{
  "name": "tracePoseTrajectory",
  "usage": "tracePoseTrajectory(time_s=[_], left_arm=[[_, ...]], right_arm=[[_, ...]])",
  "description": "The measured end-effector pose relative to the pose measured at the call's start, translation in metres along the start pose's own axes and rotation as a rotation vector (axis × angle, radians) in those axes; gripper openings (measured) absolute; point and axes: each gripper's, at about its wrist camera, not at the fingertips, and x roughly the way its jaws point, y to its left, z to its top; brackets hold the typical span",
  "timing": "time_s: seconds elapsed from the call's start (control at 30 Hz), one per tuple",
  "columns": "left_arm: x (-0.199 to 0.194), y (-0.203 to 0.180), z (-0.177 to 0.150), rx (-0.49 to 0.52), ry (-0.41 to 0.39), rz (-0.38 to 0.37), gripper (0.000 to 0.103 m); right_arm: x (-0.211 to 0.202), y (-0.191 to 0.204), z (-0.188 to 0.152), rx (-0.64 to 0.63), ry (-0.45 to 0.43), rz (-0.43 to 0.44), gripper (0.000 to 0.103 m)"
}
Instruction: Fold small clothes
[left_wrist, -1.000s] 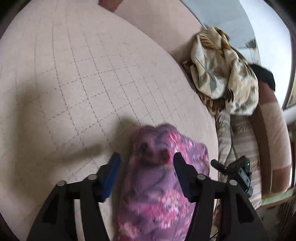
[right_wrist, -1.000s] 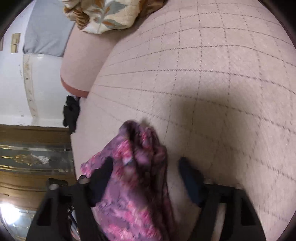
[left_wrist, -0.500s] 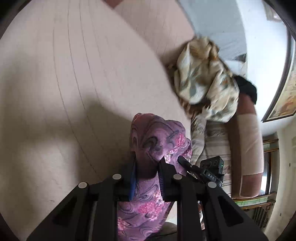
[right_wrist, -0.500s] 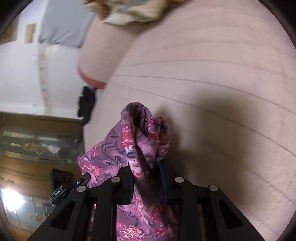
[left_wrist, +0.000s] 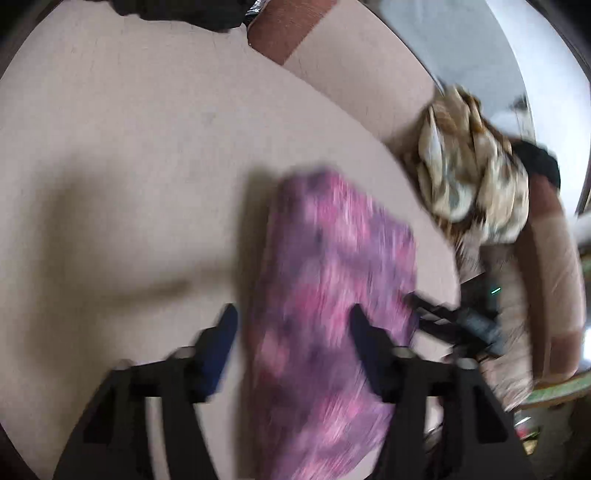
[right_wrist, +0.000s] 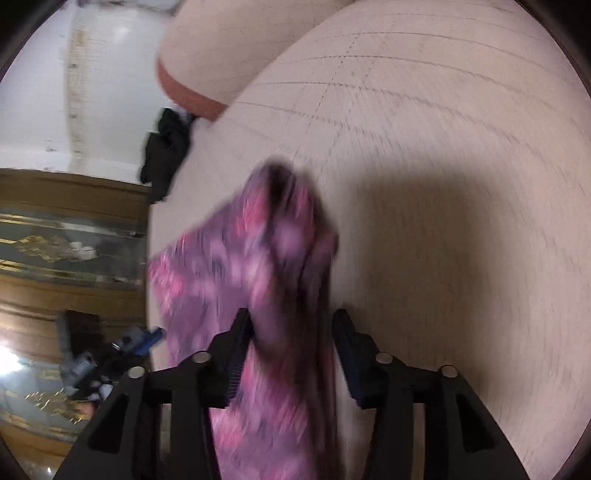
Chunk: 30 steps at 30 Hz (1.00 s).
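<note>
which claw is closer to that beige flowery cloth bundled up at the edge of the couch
Left. The left claw straddles the purple garment, with the beige floral cloth just beyond to its right. The right claw view shows no floral cloth at all, so it looks farther.

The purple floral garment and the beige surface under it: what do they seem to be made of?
The purple floral garment looks like thin, soft printed cloth, matte: it bunches into loose folds in the right wrist view. Motion blur hides the weave, so the fibre is open. The beige surface looks like quilted upholstery fabric, matte, with a stitched grid of dark lines; probably a padded cushion.
</note>
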Motion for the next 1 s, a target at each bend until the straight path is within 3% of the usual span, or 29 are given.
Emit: tracePoseTrajectory(time_s=[0.03, 0.13, 0.2, 0.23, 0.3, 0.33, 0.4, 0.43, 0.5, 0.57, 0.6, 0.67, 0.7, 0.73, 0.77, 0.8, 0.87, 0.93, 1.0], left_arm=[[-0.003, 0.001, -0.021, 0.03, -0.004, 0.004, 0.078], [0.001, -0.001, -0.062, 0.061, 0.016, 0.012, 0.078], [0.007, -0.006, -0.071, 0.085, 0.009, 0.026, 0.074], [0.012, -0.007, -0.076, 0.096, 0.011, 0.05, 0.049], [0.024, -0.007, -0.08, 0.114, 0.048, 0.065, 0.011], [0.021, -0.003, -0.082, 0.11, 0.05, 0.059, 0.008], [-0.005, 0.004, -0.089, 0.068, -0.016, -0.019, 0.004], [-0.018, 0.009, -0.093, 0.049, -0.056, -0.039, 0.004], [-0.026, 0.025, -0.101, 0.016, -0.095, -0.006, 0.005], [-0.013, 0.043, -0.108, -0.017, -0.064, 0.071, 0.005], [-0.009, 0.045, -0.11, -0.025, -0.052, 0.071, 0.005], [-0.008, 0.041, -0.115, -0.021, -0.031, 0.048, 0.009], [-0.013, 0.035, -0.119, 0.0, -0.04, 0.044, 0.022], [-0.018, 0.031, -0.124, 0.011, -0.052, 0.029, 0.046], [-0.023, 0.029, -0.13, 0.014, -0.072, 0.018, 0.058], [-0.027, 0.026, -0.135, 0.013, -0.097, 0.022, 0.068], [-0.027, 0.022, -0.141, 0.021, -0.109, 0.049, 0.068], [-0.019, 0.024, -0.143, 0.013, -0.094, 0.073, 0.068], [-0.01, 0.028, -0.14, -0.004, -0.086, 0.087, 0.067]], right_arm=[[-0.01, 0.0, -0.015, -0.006, -0.014, -0.009, 0.065], [-0.044, -0.001, -0.062, -0.005, -0.05, -0.001, 0.065], [-0.054, 0.0, -0.099, 0.015, -0.072, 0.017, 0.059], [-0.055, -0.002, -0.118, 0.02, -0.086, 0.007, 0.044], [-0.054, -0.015, -0.154, 0.049, -0.095, -0.046, 0.017], [-0.054, -0.022, -0.166, 0.061, -0.095, -0.065, 0.008], [-0.063, -0.031, -0.179, 0.09, -0.119, -0.047, 0.007], [-0.068, -0.025, -0.18, 0.071, -0.13, -0.048, 0.007], [-0.08, -0.008, -0.185, 0.007, -0.165, -0.047, 0.007], [-0.065, -0.013, -0.191, 0.026, -0.121, -0.068, 0.007], [-0.054, -0.016, -0.193, 0.038, -0.089, -0.076, 0.008], [-0.057, -0.011, -0.193, 0.004, -0.108, -0.111, 0.009], [-0.064, -0.006, -0.192, -0.01, -0.137, -0.132, 0.02], [-0.074, -0.005, -0.194, -0.015, -0.178, -0.146, 0.055], [-0.091, -0.007, -0.202, -0.01, -0.233, -0.144, 0.074], [-0.1, -0.01, -0.207, 0.001, -0.265, -0.128, 0.085], [-0.102, -0.017, -0.212, 0.04, -0.262, -0.097, 0.084], [-0.09, -0.018, -0.214, 0.051, -0.228, -0.093, 0.072], [-0.08, -0.009, -0.216, 0.005, -0.202, -0.112, 0.072]])
